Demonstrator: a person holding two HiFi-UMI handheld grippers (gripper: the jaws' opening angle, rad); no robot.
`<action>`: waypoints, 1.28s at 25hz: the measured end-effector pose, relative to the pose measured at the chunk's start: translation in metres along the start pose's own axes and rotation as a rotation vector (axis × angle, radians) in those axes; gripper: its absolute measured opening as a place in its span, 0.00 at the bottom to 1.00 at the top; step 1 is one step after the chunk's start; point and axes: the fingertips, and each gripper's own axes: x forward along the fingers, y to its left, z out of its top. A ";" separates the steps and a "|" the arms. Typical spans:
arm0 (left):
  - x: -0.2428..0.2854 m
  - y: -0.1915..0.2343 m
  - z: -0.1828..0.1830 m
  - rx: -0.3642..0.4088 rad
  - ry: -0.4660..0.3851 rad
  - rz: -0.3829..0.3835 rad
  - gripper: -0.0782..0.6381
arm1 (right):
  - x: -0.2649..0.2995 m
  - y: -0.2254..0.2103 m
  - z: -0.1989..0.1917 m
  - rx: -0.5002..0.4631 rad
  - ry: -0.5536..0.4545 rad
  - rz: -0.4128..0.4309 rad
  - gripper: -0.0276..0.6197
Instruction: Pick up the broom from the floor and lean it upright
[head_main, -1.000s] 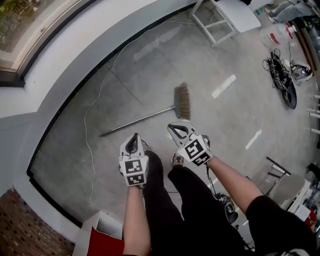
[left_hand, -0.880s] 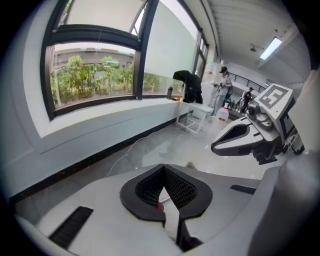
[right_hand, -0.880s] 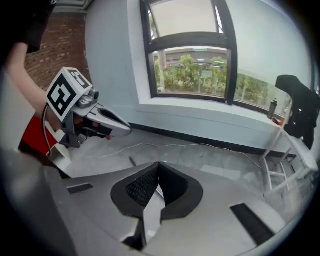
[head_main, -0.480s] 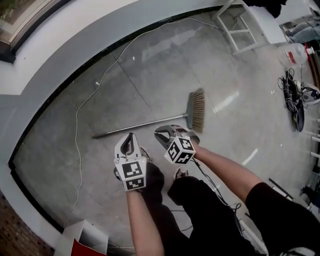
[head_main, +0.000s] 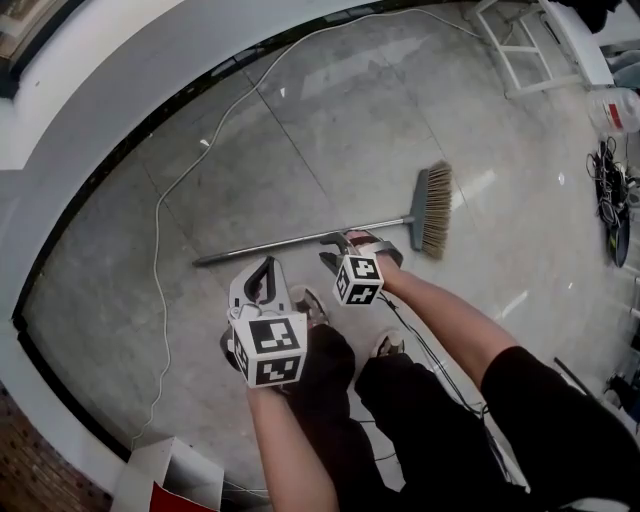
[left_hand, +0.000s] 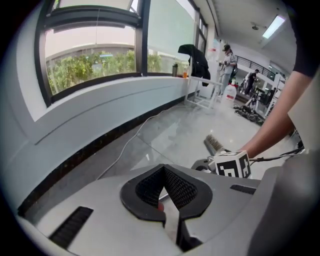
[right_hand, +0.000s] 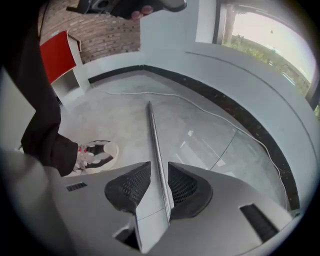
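Broom (head_main: 300, 240) is lying flat on the grey floor (head_main: 350, 130). Right gripper (head_main: 332, 250) is straddling its handle nearer the bristles, jaws apart on either side. Left gripper (head_main: 262, 276) is hovering close by, jaws pressed together, carrying nothing.

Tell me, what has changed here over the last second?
The right gripper has reached forward and down to the broom. Its open jaws now straddle the handle without clamping it. The broom itself still lies flat on the floor, and the left gripper stays shut, empty and held back.
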 end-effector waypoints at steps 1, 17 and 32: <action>0.002 0.003 -0.007 0.014 0.027 -0.005 0.12 | 0.010 0.002 -0.006 -0.010 0.022 0.010 0.18; 0.026 0.048 -0.039 -0.097 0.178 -0.041 0.12 | 0.107 -0.002 -0.036 -0.020 0.171 0.053 0.18; -0.012 0.025 -0.039 -0.277 -0.010 0.045 0.12 | 0.055 -0.022 -0.008 -0.066 0.148 0.028 0.15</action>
